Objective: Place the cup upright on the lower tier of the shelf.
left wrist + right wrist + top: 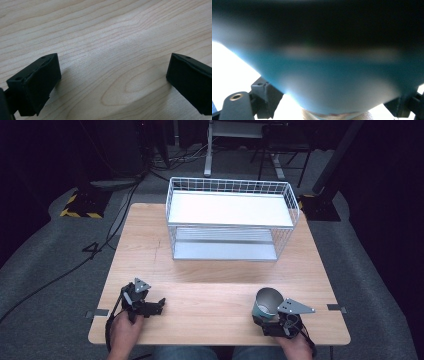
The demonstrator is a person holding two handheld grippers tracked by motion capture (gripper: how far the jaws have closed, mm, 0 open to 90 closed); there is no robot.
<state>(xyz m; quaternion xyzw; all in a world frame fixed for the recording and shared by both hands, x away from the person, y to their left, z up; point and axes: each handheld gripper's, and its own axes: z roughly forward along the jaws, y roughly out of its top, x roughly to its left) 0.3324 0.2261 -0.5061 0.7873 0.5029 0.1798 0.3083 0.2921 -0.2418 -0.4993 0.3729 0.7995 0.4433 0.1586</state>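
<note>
A cup with a dark upper part and a teal lower band stands near the table's front right edge. My right gripper is closed around its lower part, with a hand behind it. In the right gripper view the cup is blurred and very close, sitting between the two jaws of the right gripper. My left gripper rests low over the wooden table at the front left. In the left gripper view, the left gripper has its jaws wide apart over bare wood, holding nothing.
A white wire rack with an upper and a lower shelf stands at the back middle of the table, both shelves bare. Bare wood lies between the rack and the grippers. Cables and stand legs sit on the grey floor beyond.
</note>
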